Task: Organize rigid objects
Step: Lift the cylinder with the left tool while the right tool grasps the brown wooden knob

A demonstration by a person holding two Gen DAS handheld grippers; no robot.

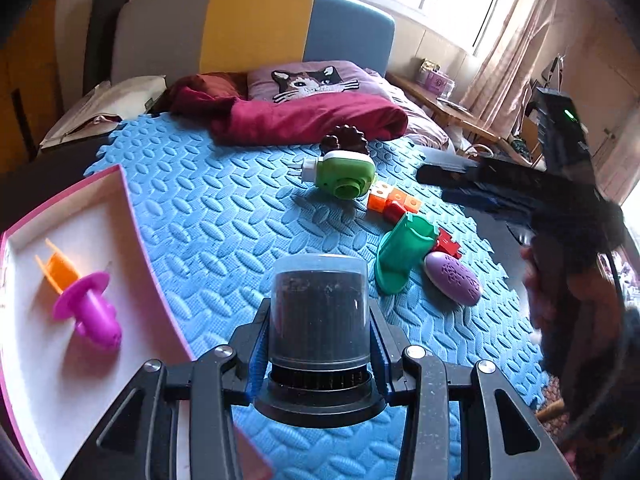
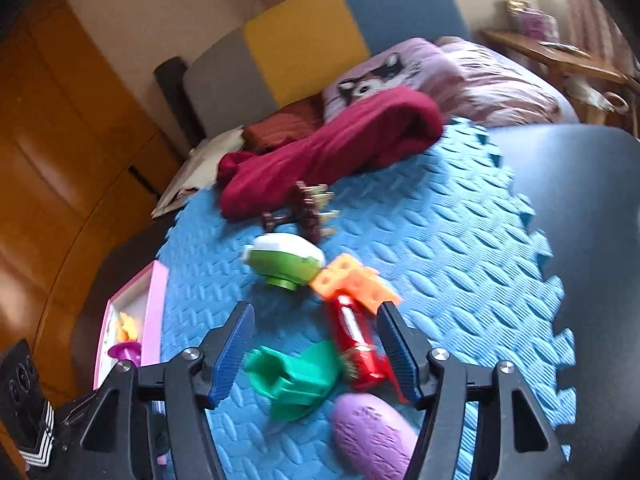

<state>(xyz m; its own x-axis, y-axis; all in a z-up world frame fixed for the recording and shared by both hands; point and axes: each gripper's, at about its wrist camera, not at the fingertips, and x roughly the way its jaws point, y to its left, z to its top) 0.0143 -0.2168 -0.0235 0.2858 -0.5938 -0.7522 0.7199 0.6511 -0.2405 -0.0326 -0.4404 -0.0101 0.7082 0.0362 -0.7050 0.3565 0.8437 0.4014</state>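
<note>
Dark capped jar: clamped in my left gripper, beside pink tray. My right gripper: fingers spread over green toy, red piece.

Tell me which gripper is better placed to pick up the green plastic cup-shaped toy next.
Right. The right gripper is open, directly over the green plastic cup-shaped toy. The left gripper already holds a dark cylindrical container.

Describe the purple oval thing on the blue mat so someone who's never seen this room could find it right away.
Start at the blue foam mat on the bed and find the toy cluster on its right side. At the near end of that cluster, beside the tipped-over green cup, lies the purple oval piece. It is the only lilac, egg-shaped item there, with a raised pattern on top.
</note>
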